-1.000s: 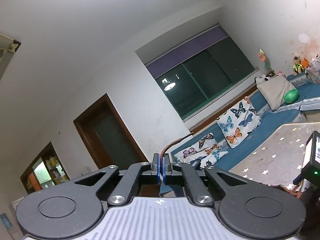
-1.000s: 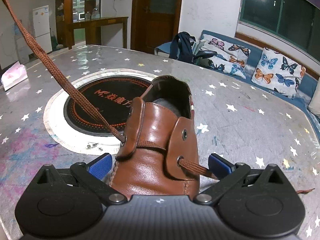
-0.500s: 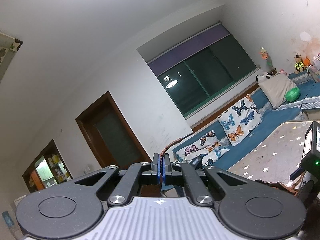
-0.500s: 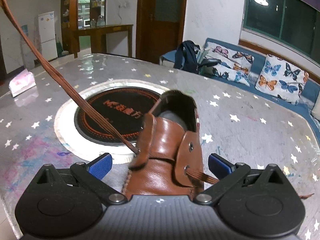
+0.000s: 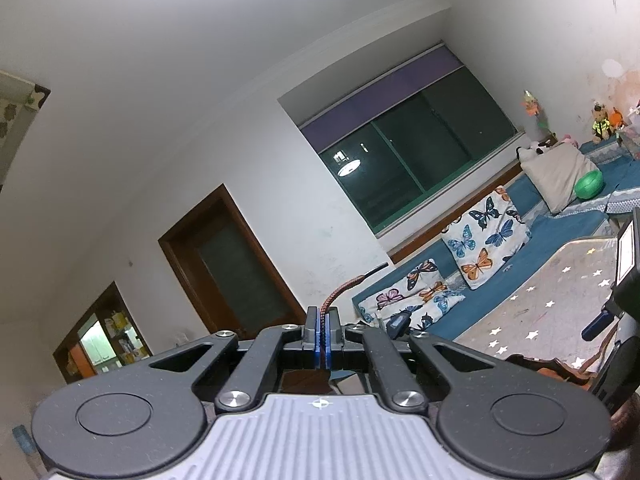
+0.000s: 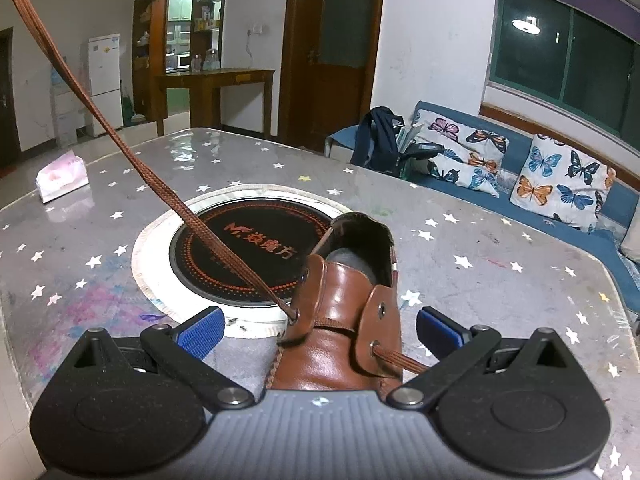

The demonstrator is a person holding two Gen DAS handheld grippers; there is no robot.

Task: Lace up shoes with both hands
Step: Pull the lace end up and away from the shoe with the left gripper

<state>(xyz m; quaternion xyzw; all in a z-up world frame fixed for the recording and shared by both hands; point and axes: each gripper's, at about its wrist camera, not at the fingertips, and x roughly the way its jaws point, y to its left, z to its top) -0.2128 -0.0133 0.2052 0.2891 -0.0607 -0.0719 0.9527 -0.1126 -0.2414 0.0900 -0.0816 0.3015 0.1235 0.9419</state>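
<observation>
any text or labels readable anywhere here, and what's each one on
"M." followed by Chinese characters reading roughly "焱魔方", in orange: on the black round cooktop set into the star-patterned table.
White label on the black device at the right edge of the left wrist view: too blurred to read.
Pink tissue pack: print too small to read.
Brown shoe: no text visible.

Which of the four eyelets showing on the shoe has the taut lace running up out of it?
The lower eyelet on the shoe's left flap; the lace leaves it diagonally up-left, unlike the short end at the lower right eyelet.
</observation>
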